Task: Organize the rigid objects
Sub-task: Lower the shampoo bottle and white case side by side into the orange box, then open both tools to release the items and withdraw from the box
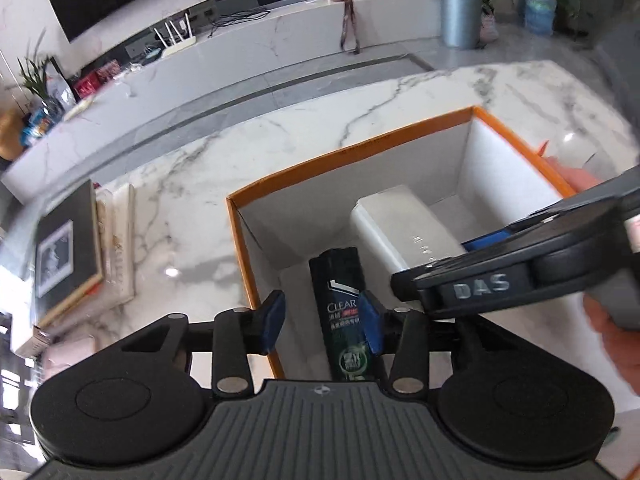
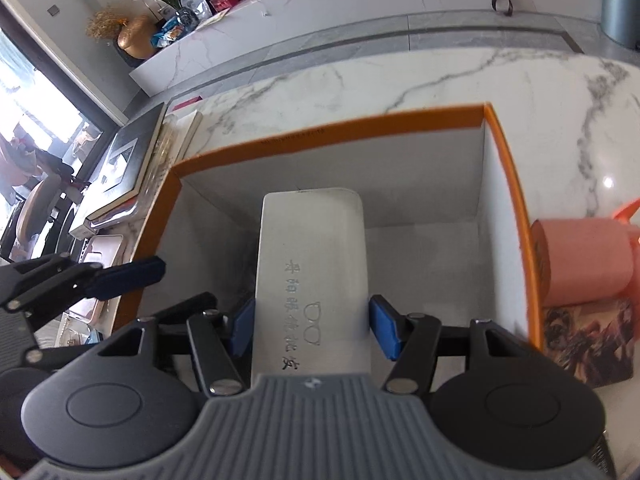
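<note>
Bottle (image 1: 343,312) and white case (image 2: 312,276) lie boxed; both my claws (image 1: 320,322) (image 2: 312,328) gape; pink roll (image 2: 584,260) at three o'clock waits.

Left hand-held gripper over the orange-rimmed box

The left hand-held gripper (image 1: 322,322) hangs with its blue pads spread above the box (image 1: 344,148) on the marble table (image 1: 192,184). A dark shampoo bottle (image 1: 344,312) lies inside beside a white case (image 1: 400,228). The right hand-held gripper (image 1: 520,264) reaches in over the case.

Dark shampoo bottle (image 1: 344,312), white case (image 2: 312,280) inside orange-rimmed box (image 2: 332,128).
</note>
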A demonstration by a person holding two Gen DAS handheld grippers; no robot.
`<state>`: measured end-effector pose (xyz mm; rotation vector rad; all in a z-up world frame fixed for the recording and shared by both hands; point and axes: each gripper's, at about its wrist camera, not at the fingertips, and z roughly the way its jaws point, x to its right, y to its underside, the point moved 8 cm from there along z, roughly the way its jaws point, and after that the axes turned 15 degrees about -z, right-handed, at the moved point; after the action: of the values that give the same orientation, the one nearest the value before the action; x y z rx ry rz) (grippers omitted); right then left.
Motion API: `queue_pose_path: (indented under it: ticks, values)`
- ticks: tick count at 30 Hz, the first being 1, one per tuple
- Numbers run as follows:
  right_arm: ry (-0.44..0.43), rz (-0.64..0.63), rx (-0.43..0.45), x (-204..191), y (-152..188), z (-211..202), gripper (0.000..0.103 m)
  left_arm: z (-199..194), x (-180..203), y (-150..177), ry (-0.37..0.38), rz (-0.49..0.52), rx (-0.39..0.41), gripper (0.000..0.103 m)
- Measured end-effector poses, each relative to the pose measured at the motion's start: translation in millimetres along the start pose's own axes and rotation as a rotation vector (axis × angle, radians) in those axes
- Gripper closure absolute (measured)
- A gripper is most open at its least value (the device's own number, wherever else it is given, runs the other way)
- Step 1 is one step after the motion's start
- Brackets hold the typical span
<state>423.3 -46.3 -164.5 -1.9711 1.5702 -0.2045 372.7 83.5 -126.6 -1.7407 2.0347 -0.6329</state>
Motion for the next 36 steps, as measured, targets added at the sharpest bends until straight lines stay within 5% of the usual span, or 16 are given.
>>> queue_pose_path:
  ticks: [9, 13, 17, 36]
  values:
    - [0.116, 0.025, -0.091, -1, 11, 14, 0.041, -42, -27, 2, 0.056, -0.304, 0.081, 0.037]
    - [0.126, 0.082, -0.137, 0, 15, 28, 0.041, -33, -38, 17, 0.088, -0.414, -0.013, 0.063]
    - [0.097, 0.113, -0.145, -6, 14, 37, 0.041, -28, -38, 29, 0.108, -0.427, -0.041, 0.078]
    - [0.071, 0.033, -0.148, -21, -5, 55, 0.039, -31, -49, 36, 0.153, -0.483, -0.033, 0.085]
